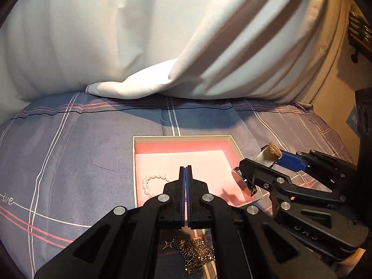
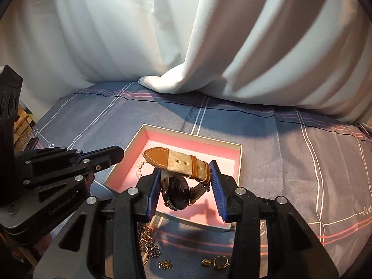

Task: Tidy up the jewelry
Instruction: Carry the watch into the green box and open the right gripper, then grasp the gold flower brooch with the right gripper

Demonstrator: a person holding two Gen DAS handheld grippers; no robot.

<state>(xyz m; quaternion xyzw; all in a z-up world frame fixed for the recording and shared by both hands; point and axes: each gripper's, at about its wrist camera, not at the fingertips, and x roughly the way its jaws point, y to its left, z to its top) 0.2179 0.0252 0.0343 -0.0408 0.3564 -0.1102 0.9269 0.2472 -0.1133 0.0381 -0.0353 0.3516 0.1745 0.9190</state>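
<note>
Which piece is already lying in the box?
On the plaid bedsheet sits an open box with a pink lining. Near its left wall lies a pearl bracelet, a loop of round white beads, unlike the strapped watch held above it.

Open box [image 2: 234, 174] on bedsheet [image 2: 302, 162], curtain [image 2: 162, 46] behind. Pearl bracelet [image 1: 151, 183] inside box, left part. Watch [image 2: 176, 186] between right gripper [image 2: 188, 193] fingers, above box's near edge. Chain [image 2: 146, 239], brooch [image 2: 165, 264], rings [image 2: 217, 262] on sheet before box.
</note>
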